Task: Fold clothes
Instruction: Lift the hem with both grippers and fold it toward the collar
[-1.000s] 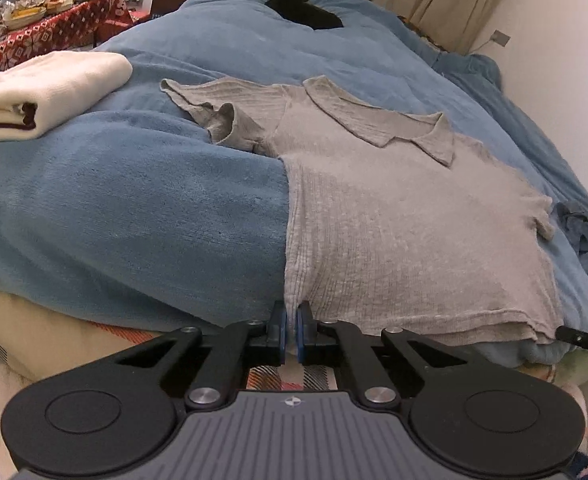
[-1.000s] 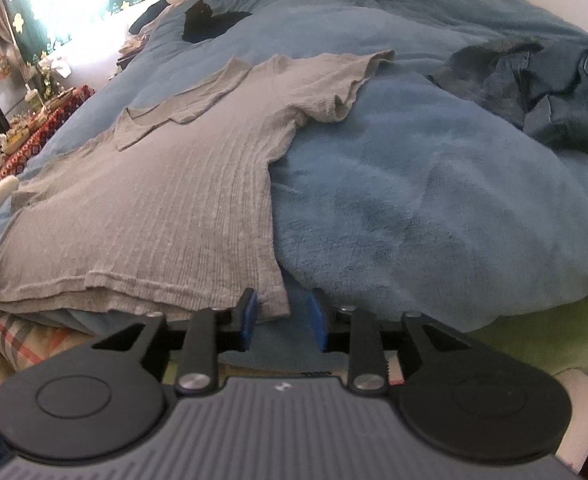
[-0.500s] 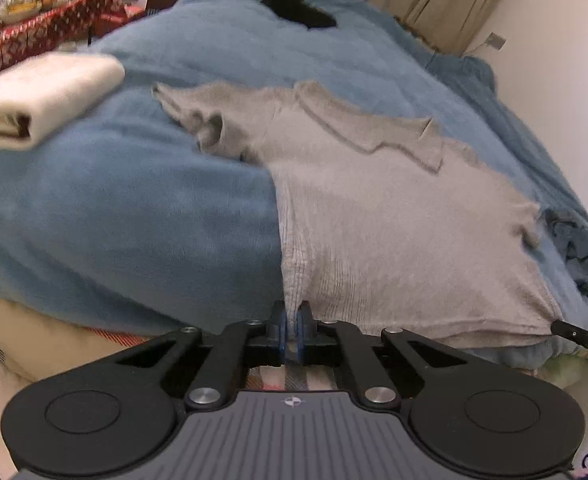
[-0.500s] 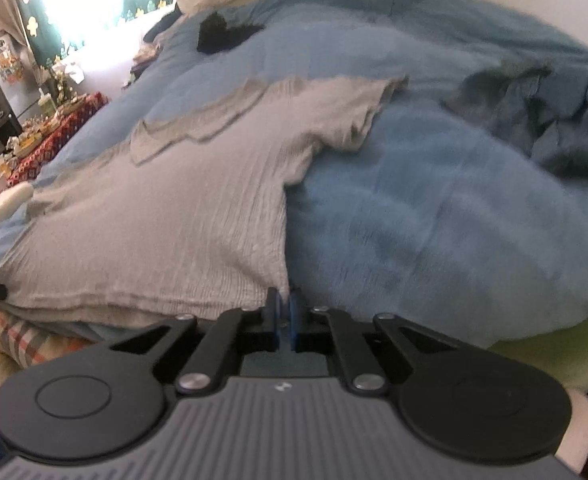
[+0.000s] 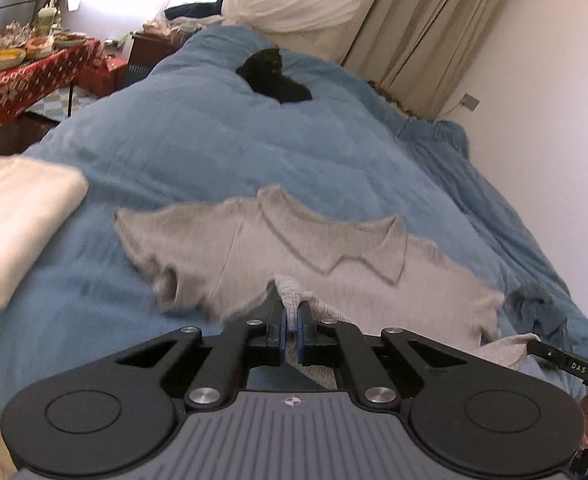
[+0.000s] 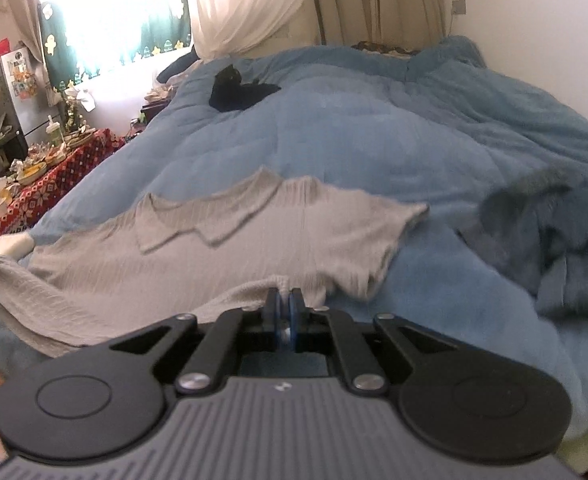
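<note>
I lose the lower half of the grey shirt [image 5: 334,268] behind both tools; only its collar and sleeves lie flat on the blue duvet [image 5: 221,152]. My left gripper [image 5: 289,316] has its jaws pinching one raised hem corner, and my right gripper [image 6: 283,300] pinches the other. Only the left view shows the folded cream garment [image 5: 17,224]; only the right shows the blurred dark blue clothes [image 6: 554,236].

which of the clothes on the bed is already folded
The cream garment at the left edge of the blue blanket: a neat stacked rectangle. The grey shirt is spread out, and the dark blue clothes lie crumpled.
</note>
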`<state>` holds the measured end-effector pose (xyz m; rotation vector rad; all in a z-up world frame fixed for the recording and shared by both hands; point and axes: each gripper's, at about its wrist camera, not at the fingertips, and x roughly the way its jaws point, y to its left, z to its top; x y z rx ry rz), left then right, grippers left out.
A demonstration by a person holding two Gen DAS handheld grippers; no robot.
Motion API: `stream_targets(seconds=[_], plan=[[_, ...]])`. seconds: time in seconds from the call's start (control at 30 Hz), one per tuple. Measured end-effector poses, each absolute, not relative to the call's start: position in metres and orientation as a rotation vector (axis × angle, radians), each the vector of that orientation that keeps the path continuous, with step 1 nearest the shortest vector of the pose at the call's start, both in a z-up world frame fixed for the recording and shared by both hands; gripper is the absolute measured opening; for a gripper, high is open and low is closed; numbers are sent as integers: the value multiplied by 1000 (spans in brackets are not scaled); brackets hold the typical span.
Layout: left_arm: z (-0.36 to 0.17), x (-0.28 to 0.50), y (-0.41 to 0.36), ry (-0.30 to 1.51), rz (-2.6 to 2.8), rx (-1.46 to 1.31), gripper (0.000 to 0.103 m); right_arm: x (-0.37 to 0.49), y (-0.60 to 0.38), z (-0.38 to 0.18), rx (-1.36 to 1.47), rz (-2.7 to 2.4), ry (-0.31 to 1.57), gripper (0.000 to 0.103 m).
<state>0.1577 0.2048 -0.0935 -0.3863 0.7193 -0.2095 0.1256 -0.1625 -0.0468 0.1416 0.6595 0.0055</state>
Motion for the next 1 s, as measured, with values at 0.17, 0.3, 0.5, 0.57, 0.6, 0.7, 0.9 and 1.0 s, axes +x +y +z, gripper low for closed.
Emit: stream_targets(seconds=[0.17,0.3,0.5,0.57,0.6,0.7,0.9,1.0], plan=[[-86,198,206,702,-185,-399,5,173,-164,-34,133,-7,647,4],[-92,230,206,720,-167,-420,5,212,-164,-31,106,-15,650,4],[-108,265,208,756,-141,-436,5,260,-169,-38,107,-41,692,4],[-114,276,209,770,-133,-435,5,274,-171,-44,111,-46,706,4],[-117,281,209,778,-130,-434,5,282,-173,-48,109,-49,716,4],[-127,296,208,798,-119,-427,5,300,-175,-58,110,-61,736,4],[-149,321,208,844,-96,-425,5,324,-175,-78,119,-76,770,5],[-155,328,204,848,-88,-410,5,333,-174,-91,113,-83,792,5]])
